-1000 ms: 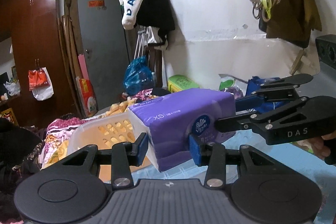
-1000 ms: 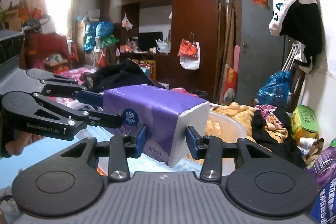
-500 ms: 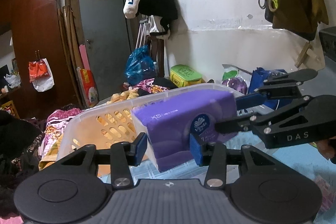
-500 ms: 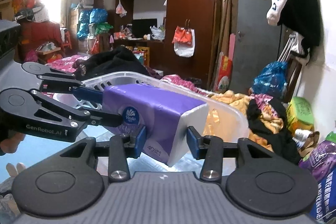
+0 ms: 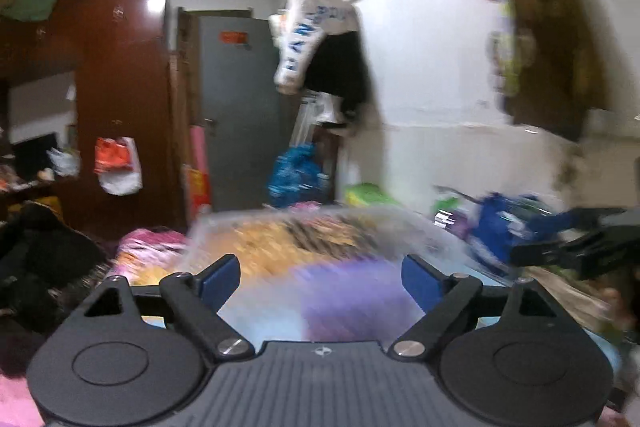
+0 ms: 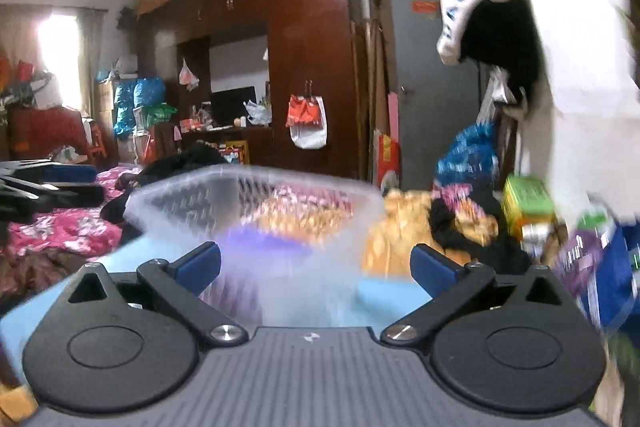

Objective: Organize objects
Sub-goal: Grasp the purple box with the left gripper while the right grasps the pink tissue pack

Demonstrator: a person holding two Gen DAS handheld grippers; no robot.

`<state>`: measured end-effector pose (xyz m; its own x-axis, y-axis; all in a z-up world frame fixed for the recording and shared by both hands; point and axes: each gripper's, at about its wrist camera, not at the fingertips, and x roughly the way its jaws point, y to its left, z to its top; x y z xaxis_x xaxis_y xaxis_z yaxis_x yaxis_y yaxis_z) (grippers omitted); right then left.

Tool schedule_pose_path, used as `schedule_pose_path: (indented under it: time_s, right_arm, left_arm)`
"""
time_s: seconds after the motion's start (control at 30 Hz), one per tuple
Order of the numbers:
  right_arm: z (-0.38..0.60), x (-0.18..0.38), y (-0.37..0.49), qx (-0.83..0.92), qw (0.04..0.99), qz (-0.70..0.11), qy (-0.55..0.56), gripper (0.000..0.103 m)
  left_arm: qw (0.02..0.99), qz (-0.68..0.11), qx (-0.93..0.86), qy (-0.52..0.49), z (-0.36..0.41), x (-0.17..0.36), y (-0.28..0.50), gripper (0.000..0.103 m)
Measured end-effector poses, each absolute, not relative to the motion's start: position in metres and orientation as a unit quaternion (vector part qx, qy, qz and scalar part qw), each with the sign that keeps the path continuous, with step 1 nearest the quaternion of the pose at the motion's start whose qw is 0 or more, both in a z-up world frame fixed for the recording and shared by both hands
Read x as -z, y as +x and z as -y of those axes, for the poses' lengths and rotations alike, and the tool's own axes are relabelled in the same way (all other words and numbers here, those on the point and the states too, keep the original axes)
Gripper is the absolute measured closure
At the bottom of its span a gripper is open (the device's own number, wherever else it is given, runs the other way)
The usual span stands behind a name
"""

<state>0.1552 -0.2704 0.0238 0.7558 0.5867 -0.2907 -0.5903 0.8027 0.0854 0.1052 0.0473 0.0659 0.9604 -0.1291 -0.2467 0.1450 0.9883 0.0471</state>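
Note:
The purple tissue pack (image 5: 344,291) is a blurred purple shape low in the clear plastic basket (image 5: 320,219), below and between my open left gripper (image 5: 322,273) fingers, not touched by them. In the right wrist view the pack (image 6: 260,243) shows dimly through the basket wall (image 6: 256,195). My right gripper (image 6: 316,261) is open and empty just in front of the basket. The right gripper also shows at the right edge of the left wrist view (image 5: 576,247); the left gripper shows at the left edge of the right wrist view (image 6: 44,187).
The basket stands on a light blue surface (image 6: 384,303). Piled clothes (image 6: 460,227) and a green box (image 6: 528,199) lie behind and right. A blue bag (image 5: 500,227) sits near the white wall. A brown wardrobe (image 6: 312,67) and grey door (image 5: 236,107) stand further back.
Both grippers have opened and let go of the purple tissue pack, which now lies down in the basket. Both cameras are moving, so the near scene is blurred.

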Motion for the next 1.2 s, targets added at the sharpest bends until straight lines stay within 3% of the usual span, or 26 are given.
schedule_pose_path:
  time_s: [0.17, 0.33, 0.57, 0.77, 0.87, 0.9, 1.0, 1.2]
  right_arm:
    - [0.302, 0.027, 0.108, -0.298, 0.937, -0.183, 0.020, 0.000]
    - [0.295, 0.046, 0.096, -0.278, 0.947, -0.162, 0.022, 0.000]
    - [0.277, 0.060, 0.100, -0.267, 0.951, -0.157, -0.001, 0.002]
    - [0.271, 0.069, 0.102, -0.268, 0.949, -0.167, -0.026, 0.024]
    - [0.270, 0.071, 0.101, -0.261, 0.951, -0.160, -0.040, 0.041]
    - [0.273, 0.071, 0.101, -0.259, 0.952, -0.160, -0.039, 0.055]
    - [0.281, 0.069, 0.102, -0.254, 0.953, -0.160, -0.036, 0.055]
    - [0.288, 0.065, 0.103, -0.248, 0.956, -0.155, -0.031, 0.055]
  left_arm:
    - [0.985, -0.126, 0.110, 0.049, 0.014, -0.022, 0.056, 0.013]
    - [0.976, -0.182, 0.109, 0.039, 0.049, 0.024, 0.074, 0.013]
    - [0.977, -0.185, 0.097, 0.037, 0.061, 0.042, 0.094, 0.016]
    - [0.976, -0.186, 0.100, 0.051, 0.061, 0.051, 0.102, 0.016]
    - [0.975, -0.189, 0.107, 0.053, 0.064, 0.054, 0.106, 0.016]
    - [0.974, -0.191, 0.108, 0.053, 0.065, 0.056, 0.108, 0.017]
    - [0.973, -0.197, 0.110, 0.054, 0.068, 0.059, 0.113, 0.020]
    - [0.971, -0.205, 0.109, 0.064, 0.076, 0.064, 0.120, 0.045]
